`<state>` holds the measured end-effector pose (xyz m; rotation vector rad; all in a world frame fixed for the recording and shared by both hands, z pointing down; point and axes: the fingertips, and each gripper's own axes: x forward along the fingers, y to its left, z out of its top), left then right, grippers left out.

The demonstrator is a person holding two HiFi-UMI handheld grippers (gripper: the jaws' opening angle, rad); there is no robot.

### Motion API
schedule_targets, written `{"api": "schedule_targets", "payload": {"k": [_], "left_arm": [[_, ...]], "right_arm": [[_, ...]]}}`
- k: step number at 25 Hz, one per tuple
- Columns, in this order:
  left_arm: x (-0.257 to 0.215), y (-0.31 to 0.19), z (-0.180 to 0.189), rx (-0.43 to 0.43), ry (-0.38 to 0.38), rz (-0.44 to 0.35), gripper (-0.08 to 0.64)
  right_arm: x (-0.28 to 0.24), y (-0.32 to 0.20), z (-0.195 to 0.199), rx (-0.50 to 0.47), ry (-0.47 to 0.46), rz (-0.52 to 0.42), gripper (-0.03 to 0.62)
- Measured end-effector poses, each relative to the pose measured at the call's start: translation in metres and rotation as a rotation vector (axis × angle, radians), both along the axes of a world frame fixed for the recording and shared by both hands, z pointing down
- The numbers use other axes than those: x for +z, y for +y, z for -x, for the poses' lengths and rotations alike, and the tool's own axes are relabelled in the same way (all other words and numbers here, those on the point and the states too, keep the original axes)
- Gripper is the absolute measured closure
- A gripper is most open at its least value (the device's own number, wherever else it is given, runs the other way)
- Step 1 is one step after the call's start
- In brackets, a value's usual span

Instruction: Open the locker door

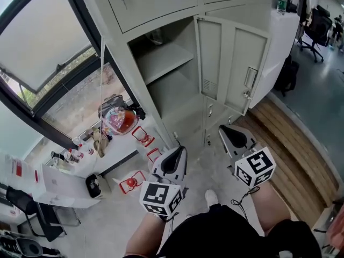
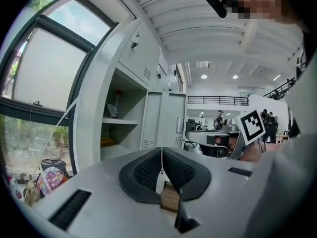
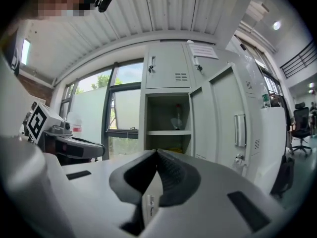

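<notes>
Locker door (image 1: pixel 244 63) stands open, swung out to the right of its compartment, about edge-on to the row of lockers. Its handle (image 1: pixel 250 78) sits on the face turned towards the room. The locker (image 1: pixel 161 85) is pale grey metal, and one shelf (image 1: pixel 161 61) crosses the open compartment. Something small stands on that shelf, perhaps a bottle, but it is too small to be sure.

Both grippers are held low and close to the person, well apart from the door. The left gripper (image 1: pixel 174 157) has its jaws pressed together with nothing between them. The right gripper (image 1: pixel 236 136) is the same, jaws fully together and empty. Each points towards the locker, the left one at the open compartment, the right one nearer the door.

Left of the locker is a large window (image 1: pixel 48 42). Below it, beside the locker's foot, lies a colourful bag (image 1: pixel 119 120).
</notes>
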<state>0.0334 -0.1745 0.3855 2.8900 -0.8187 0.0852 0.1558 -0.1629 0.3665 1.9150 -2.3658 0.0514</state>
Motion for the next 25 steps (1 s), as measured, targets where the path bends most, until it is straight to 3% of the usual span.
{"api": "schedule_targets", "payload": {"k": [12,25], "left_arm": [[0.014,0.049,0.067,-0.01,0.015,0.025,0.54],[0.017,0.09,0.094,0.031,0.023,0.017,0.54]], "right_arm": [[0.018,0.047,0.083,-0.039,-0.031,0.041,0.538],[0.031,0.094,0.134,-0.047,-0.025,0.059,0.538]]}}
